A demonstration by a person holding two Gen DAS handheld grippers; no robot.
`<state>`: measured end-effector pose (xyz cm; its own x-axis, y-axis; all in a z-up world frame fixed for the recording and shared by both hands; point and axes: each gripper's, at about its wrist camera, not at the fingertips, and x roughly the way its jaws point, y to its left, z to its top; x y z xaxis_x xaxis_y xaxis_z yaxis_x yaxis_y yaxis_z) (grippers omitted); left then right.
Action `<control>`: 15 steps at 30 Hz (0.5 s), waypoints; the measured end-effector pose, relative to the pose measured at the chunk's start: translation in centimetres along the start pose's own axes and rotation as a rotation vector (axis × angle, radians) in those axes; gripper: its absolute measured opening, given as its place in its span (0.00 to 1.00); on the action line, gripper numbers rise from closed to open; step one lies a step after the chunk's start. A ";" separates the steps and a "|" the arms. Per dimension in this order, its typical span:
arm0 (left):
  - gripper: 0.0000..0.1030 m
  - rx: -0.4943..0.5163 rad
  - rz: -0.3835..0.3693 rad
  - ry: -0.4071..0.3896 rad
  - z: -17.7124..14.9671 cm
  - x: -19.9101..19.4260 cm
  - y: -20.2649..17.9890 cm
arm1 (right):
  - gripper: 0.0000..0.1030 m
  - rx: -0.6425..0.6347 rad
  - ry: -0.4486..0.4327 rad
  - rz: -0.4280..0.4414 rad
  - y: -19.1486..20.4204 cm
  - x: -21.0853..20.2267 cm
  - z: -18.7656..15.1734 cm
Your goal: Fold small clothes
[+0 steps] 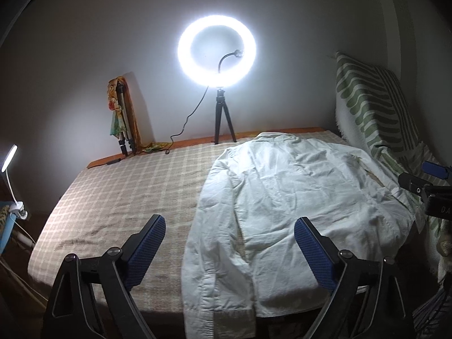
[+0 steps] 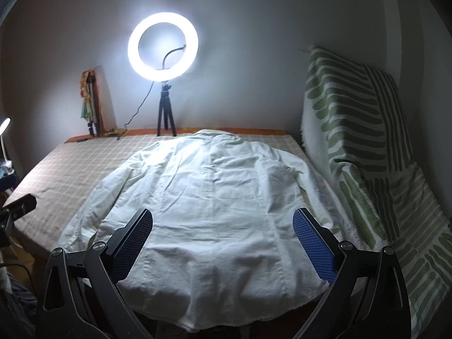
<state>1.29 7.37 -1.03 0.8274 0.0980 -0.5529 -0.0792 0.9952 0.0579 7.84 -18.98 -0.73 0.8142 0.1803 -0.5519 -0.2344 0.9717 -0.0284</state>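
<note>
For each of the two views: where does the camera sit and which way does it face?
Left wrist: sits on the left tool, looks along the bed toward the wall; open fingers show, shirt off to the right, right tool at the edge.
Right wrist: sits on the right tool, faces the same way, centred over the shirt; open fingers show.
Shared: shirt, bed, ring light.

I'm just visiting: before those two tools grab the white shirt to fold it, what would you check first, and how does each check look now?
1. Left tool open, nothing held: ok.
2. Right tool open, nothing held: ok.
3. White shirt spread flat, collar toward the ring light: ok.
4. Sleeves laid out: left ok; right one bunches against the green-patterned cushion: not ok.
5. Bottom hem fully on the bed: cannot tell.
</note>
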 end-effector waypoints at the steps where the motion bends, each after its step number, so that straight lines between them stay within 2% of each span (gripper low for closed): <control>1: 0.89 0.003 0.001 0.004 -0.1 0.2 0.5 | 0.97 -0.007 0.003 0.010 0.4 0.3 0.1; 6: 0.80 -0.021 0.007 0.056 -0.6 2.0 3.9 | 0.96 -0.059 0.003 0.033 2.3 1.6 0.7; 10: 0.73 -0.072 -0.030 0.147 -1.9 4.8 7.1 | 0.96 -0.052 0.014 0.112 3.4 3.2 2.1; 13: 0.66 -0.106 -0.071 0.211 -2.8 6.7 8.3 | 0.90 -0.032 0.027 0.173 4.1 4.5 3.1; 15: 0.64 -0.122 -0.099 0.256 -3.6 8.2 8.8 | 0.80 -0.015 0.038 0.218 4.6 5.4 3.5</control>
<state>5.36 16.99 -8.01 0.6684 -0.0169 -0.7436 -0.0843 0.9916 -0.0983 12.99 -12.99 -0.91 0.7229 0.3792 -0.5776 -0.4104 0.9082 0.0826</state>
